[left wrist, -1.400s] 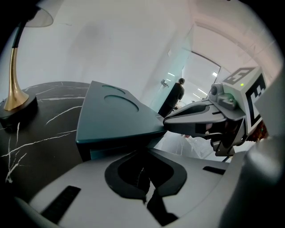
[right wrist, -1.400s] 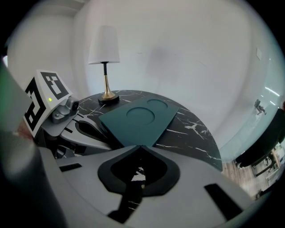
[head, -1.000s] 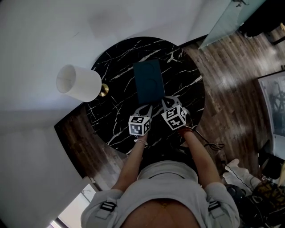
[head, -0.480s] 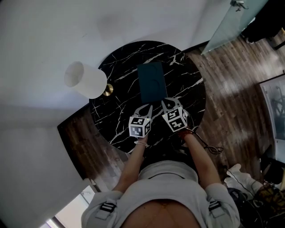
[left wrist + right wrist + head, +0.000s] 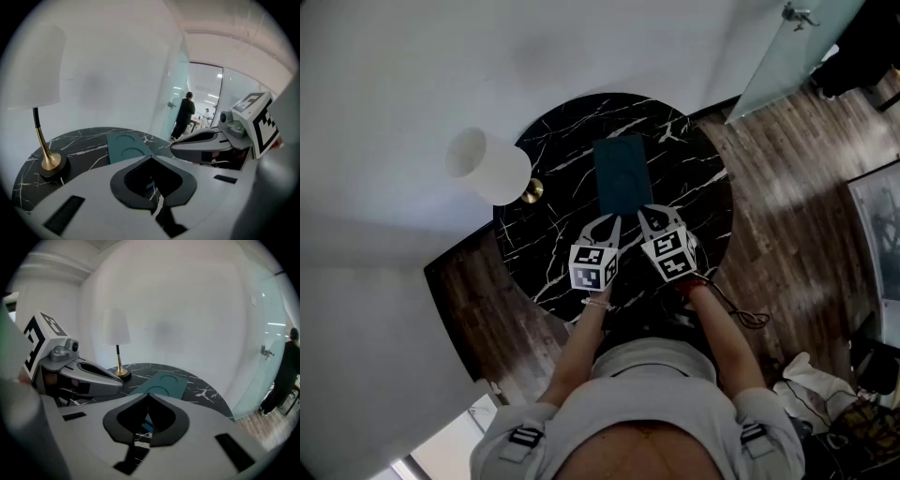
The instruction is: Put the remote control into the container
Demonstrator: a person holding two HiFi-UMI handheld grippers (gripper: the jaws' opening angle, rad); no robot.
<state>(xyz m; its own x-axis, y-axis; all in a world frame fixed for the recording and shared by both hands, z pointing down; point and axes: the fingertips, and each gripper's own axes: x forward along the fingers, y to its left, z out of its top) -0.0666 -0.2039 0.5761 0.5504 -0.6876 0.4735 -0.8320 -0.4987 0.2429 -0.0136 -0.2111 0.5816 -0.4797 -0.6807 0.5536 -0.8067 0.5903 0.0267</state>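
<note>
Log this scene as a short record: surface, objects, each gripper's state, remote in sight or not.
surface: round black marble table
container: teal tray, flat on the table, nothing visible in it
lamp: white shade, brass base, left of the tray
left gripper: shut, empty, at the tray's near edge
right gripper: shut, empty, beside the left gripper
remote: not visible in any view

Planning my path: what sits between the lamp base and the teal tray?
Nothing. The head view shows only bare marble table between the lamp base and the teal tray.
</note>
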